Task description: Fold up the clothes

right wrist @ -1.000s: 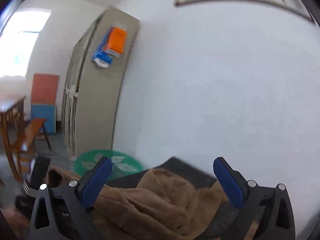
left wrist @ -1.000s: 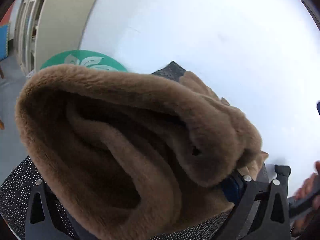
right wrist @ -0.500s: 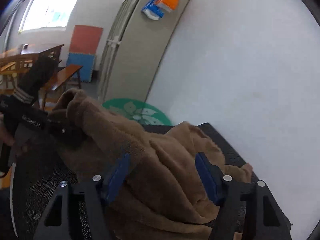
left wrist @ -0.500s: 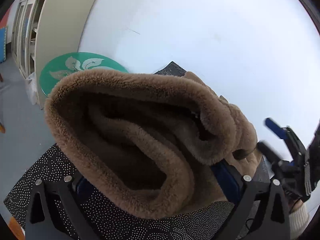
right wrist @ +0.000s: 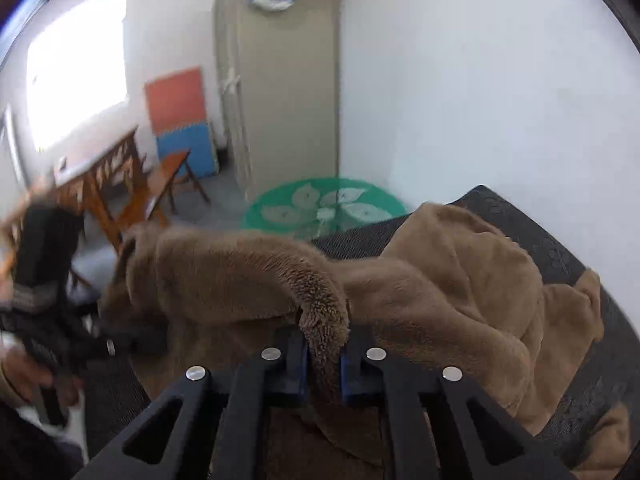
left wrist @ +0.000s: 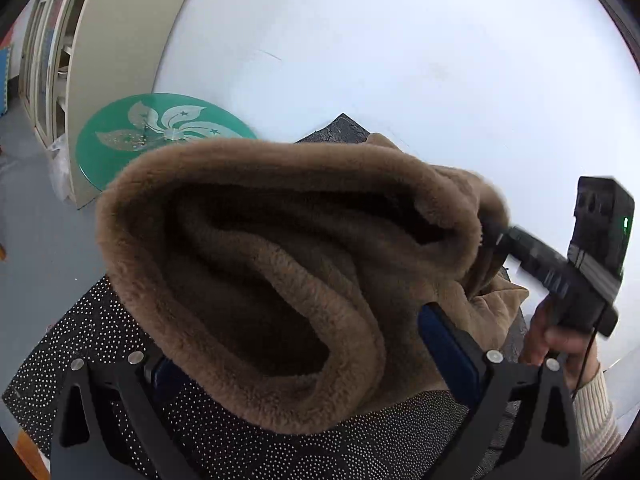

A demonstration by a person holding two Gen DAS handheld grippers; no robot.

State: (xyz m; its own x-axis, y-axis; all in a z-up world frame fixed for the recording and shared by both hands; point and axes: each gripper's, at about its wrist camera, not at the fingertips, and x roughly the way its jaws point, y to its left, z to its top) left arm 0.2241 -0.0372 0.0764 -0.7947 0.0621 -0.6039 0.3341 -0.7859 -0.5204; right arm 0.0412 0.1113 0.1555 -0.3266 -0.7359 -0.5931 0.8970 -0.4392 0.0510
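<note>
**Both grippers on the plush brown garment, its edge pinched for the fold**

The right gripper [right wrist: 323,364] has just been closing, and its blue pads [right wrist: 297,372] now stand almost together with a narrow ridge of the thick brown fleece garment [right wrist: 440,292] nipped between them. The pinched part is a rolled hem or cuff whose long pile stands up above the jaws. In the left wrist view the left gripper [left wrist: 312,360] has its jaws set wide, a fat, doubled roll of the same garment [left wrist: 260,272] bulging between them; the right pad [left wrist: 444,344] lies against the fleece, but the left pad is hidden under the roll, so whether it truly clamps cannot be told.

Beyond the fingers, the rest of the garment lies crumpled on the dark dotted table cover [left wrist: 100,332], its far part heaped towards the white wall [left wrist: 400,40]. A green round tabletop with a white flower emblem [left wrist: 160,128] leans against a beige cabinet [right wrist: 288,100] behind.

By its looks this cloth is soft, bulky and fairly heavy for a garment: it sags and piles instead of holding a crease, and the deep pile probably compresses under the pads, so a shallow bite could creep out. The surface is likely grippy rather than slick. Firm hems, cuffs or seams seem the best places to hold, taken well apart so the panel hangs taut between the two hands.
</note>
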